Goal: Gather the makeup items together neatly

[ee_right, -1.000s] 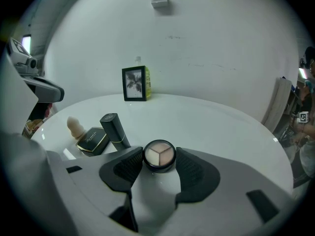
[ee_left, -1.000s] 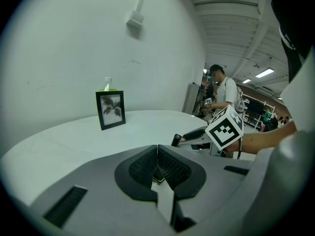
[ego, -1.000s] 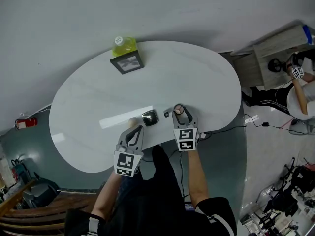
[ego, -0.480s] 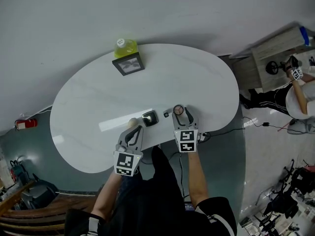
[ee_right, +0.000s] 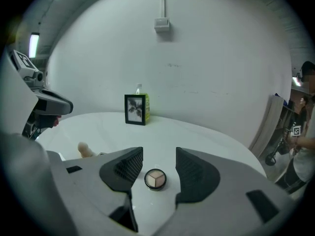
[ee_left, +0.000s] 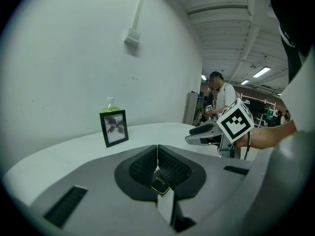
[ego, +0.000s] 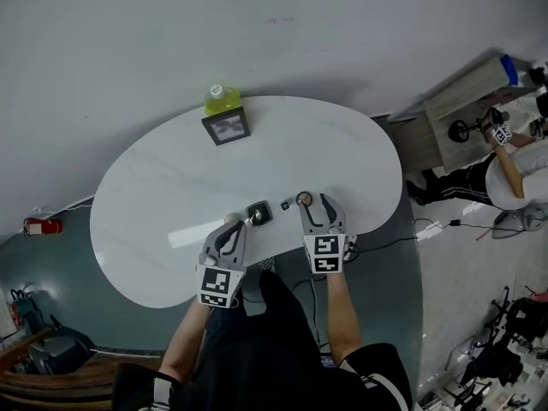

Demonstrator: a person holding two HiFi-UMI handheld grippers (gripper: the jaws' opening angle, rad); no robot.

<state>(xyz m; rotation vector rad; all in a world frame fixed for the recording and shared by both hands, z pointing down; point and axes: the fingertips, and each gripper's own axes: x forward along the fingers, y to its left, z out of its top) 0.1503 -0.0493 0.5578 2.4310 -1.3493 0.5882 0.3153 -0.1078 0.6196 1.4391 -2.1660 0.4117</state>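
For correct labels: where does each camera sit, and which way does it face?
Head view: on the head, steeply down at the white oval table; forearms, left gripper, right gripper show.
Left gripper view: on that gripper, toward the black-framed picture; jaws shut on a small black case.
Right gripper view: on that gripper, same direction; open jaws, a round beige eyeshadow compact seen between.
All show the picture.
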